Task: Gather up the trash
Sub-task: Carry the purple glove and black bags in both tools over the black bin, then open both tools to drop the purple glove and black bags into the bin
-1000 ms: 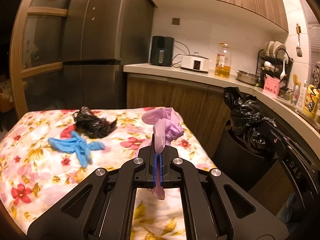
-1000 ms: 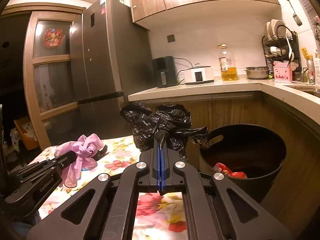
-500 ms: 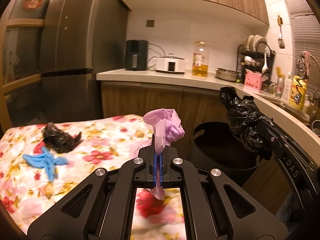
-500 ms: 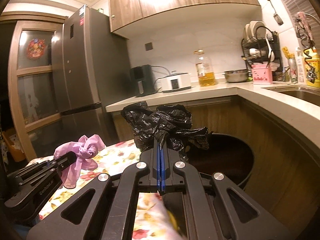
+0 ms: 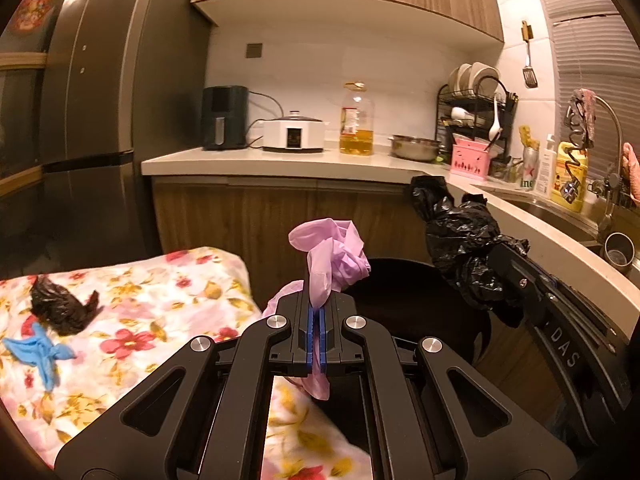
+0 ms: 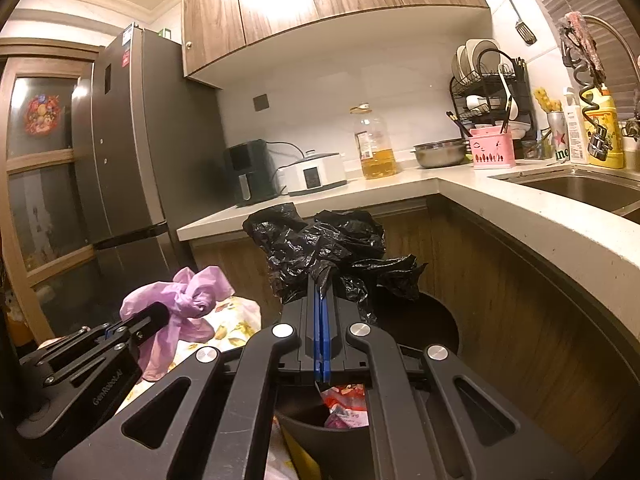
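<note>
My left gripper (image 5: 317, 312) is shut on a pink glove (image 5: 332, 256) and holds it near the edge of the black trash bin (image 5: 420, 300). It also shows in the right wrist view (image 6: 120, 330) with the pink glove (image 6: 180, 300). My right gripper (image 6: 320, 292) is shut on a crumpled black plastic bag (image 6: 328, 248) above the trash bin (image 6: 432, 320), which holds red and pink wrappers (image 6: 346, 404). The black bag also shows in the left wrist view (image 5: 460, 248). A second black bag (image 5: 60, 304) and a blue glove (image 5: 40, 354) lie on the floral tablecloth (image 5: 160, 304).
The bin stands between the table and the wooden cabinets under the L-shaped counter (image 5: 320, 162). On the counter are an air fryer (image 5: 224, 122), a cooker (image 5: 294, 136), an oil bottle (image 5: 356, 120), a dish rack (image 5: 476, 120) and a sink (image 6: 580, 188). A fridge (image 5: 92, 120) stands left.
Both grippers have moved right, away from the table and over toward the bin, each still holding its item. The bin's contents now show under my right gripper.
</note>
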`<state>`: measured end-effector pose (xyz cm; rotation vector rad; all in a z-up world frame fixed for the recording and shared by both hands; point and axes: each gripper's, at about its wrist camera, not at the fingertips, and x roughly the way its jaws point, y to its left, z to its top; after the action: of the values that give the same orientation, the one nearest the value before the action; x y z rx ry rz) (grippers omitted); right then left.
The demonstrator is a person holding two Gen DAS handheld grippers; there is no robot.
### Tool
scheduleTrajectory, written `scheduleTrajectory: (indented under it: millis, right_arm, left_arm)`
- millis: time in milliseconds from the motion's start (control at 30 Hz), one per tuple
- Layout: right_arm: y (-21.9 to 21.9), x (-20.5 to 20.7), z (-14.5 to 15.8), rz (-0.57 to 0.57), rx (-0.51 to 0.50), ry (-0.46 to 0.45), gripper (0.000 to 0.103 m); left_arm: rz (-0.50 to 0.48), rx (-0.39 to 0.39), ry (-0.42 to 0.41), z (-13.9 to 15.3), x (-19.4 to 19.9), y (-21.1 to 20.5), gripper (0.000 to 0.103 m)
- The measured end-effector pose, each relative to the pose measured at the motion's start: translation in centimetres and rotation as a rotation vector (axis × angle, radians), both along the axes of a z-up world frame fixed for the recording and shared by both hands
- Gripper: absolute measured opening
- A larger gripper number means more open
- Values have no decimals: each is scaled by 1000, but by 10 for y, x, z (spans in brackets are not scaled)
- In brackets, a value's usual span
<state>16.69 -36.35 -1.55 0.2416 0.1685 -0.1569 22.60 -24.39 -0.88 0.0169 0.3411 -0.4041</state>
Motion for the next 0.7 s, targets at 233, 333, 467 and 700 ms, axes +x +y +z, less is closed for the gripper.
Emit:
scheduleTrajectory:
  millis: [233,333,467,700]
  right_arm:
    - [-10,6,-3,-15,2,2,2]
    - [-13,9,-3,-18,4,4,2]
    - [-16,11,-4,-18,5,5,2]
    - [-21,16,-7,-19,12,9,2]
  left_arm:
    - [-24,-2,7,-3,11,-17,0]
    - [-32,0,10,-5,14,-22,0]
    - [-44,-1,15,-7,18,-27,0]
    - [-63,-10,34,-14,27,-34,0]
